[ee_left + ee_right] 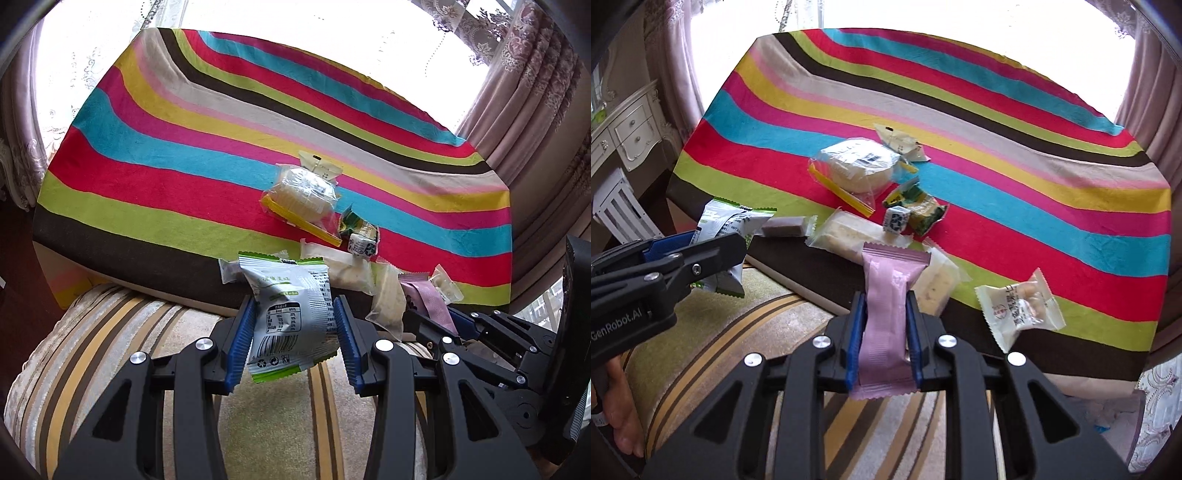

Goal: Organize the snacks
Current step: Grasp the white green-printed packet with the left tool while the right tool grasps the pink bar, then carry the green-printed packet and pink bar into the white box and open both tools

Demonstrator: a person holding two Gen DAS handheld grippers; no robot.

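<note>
My left gripper (pixel 294 310) is shut on a white and green snack packet (pixel 291 314), held above the striped cushion near the table's front edge; it also shows in the right wrist view (pixel 726 236). My right gripper (pixel 885 306) is shut on a pink wrapper bar (pixel 888 314), also seen in the left wrist view (pixel 428 299). Several snacks lie on the striped tablecloth (pixel 997 155): a clear bag of round cakes (pixel 855 166), a green-yellow packet (pixel 919 208), a small white cube (pixel 895 219), a clear cracker pack (pixel 846 232) and a white nut packet (pixel 1021 302).
A striped cushioned seat (pixel 147 350) lies below both grippers. Curtains (pixel 535 92) and bright windows surround the table. A white dresser (pixel 624 133) stands at the left. A small brown bar (pixel 785 226) lies at the table's front edge.
</note>
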